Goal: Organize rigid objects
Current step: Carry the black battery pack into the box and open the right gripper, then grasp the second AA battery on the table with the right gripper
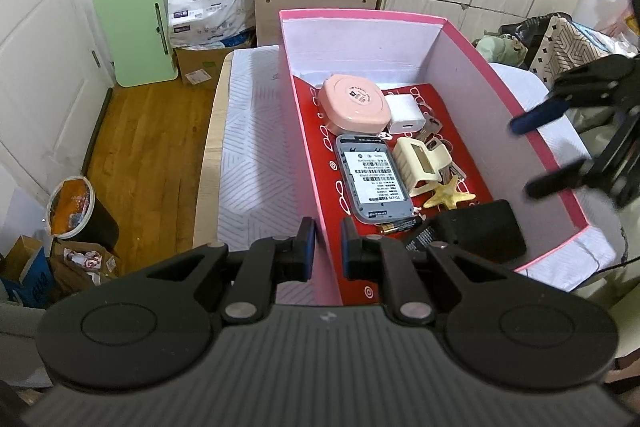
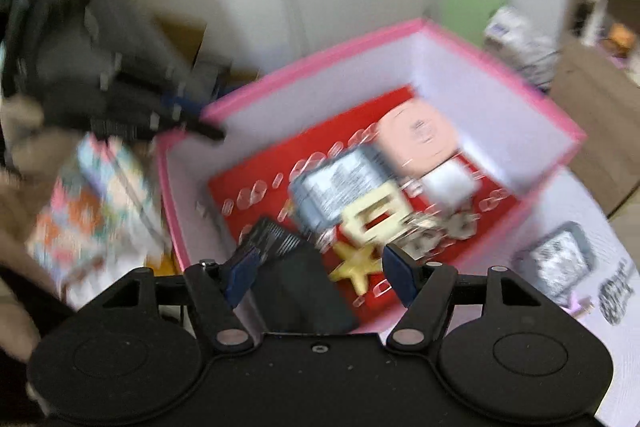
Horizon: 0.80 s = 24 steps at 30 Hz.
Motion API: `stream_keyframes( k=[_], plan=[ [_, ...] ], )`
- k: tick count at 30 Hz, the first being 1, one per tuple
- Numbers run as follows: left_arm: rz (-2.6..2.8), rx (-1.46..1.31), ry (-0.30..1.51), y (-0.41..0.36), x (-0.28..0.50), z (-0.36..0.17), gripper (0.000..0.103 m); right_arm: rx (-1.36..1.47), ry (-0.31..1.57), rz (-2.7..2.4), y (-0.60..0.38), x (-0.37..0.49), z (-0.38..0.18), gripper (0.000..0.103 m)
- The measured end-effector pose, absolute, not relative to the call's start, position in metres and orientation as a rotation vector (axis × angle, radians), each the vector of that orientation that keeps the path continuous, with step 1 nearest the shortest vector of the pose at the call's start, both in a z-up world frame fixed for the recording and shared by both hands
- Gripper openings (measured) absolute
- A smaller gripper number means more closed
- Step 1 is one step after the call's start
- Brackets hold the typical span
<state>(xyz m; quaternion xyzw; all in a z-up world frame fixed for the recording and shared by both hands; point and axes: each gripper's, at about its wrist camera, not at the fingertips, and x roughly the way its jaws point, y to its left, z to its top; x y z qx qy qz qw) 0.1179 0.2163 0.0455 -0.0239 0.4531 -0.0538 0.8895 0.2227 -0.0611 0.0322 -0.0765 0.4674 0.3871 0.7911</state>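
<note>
Seven or so items sit in the pink box [image 1: 460, 75] already: a pink case [image 1: 354, 103] at the back, a white charger [image 1: 405, 114] touching it, keys [image 1: 432, 131] just behind a cream hair clip [image 1: 420, 165], a grey device [image 1: 374, 179] label-up, a starfish [image 1: 448, 195] and a black block [image 1: 480, 231] at the near end, a battery [image 1: 400, 225] beside it. So most of the sorting looks done! The left gripper [image 1: 329, 241] pinches the box's near-left wall, steadying it. The right gripper [image 2: 316, 277] hangs over the right rim, fingers spread wide and carrying nothing. Left to do: another grey device [image 2: 558, 259] lies outside on the white sheet [image 1: 256, 131], likely next, though that view is blurred.
</note>
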Motion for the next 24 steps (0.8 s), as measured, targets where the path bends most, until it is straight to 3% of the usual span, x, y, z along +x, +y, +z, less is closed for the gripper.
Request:
stream_keyframes(
  k=[5, 9, 14, 18, 24],
  plan=[
    [-0.104, -0.043, 0.945, 0.216, 0.119, 0.046, 0.011, 0.004, 0.856, 0.754, -0.117, 0.204, 0.047, 0.075],
    [-0.101, -0.036, 0.946, 0.215, 0.118, 0.046, 0.011, 0.04, 0.857, 0.625, -0.156, 0.196, 0.034, 0.075],
    [-0.094, -0.03, 0.947, 0.214, 0.118, 0.046, 0.011, 0.025, 0.905, 0.485, -0.187, 0.195, 0.006, 0.074],
    [-0.088, -0.032, 0.951, 0.214, 0.118, 0.047, 0.011, 0.048, 0.958, 0.425, -0.202, 0.203, -0.022, 0.066],
    [-0.083, -0.031, 0.953, 0.213, 0.118, 0.047, 0.011, 0.261, 1.049, 0.273, -0.22, 0.222, -0.061, 0.065]
  ],
)
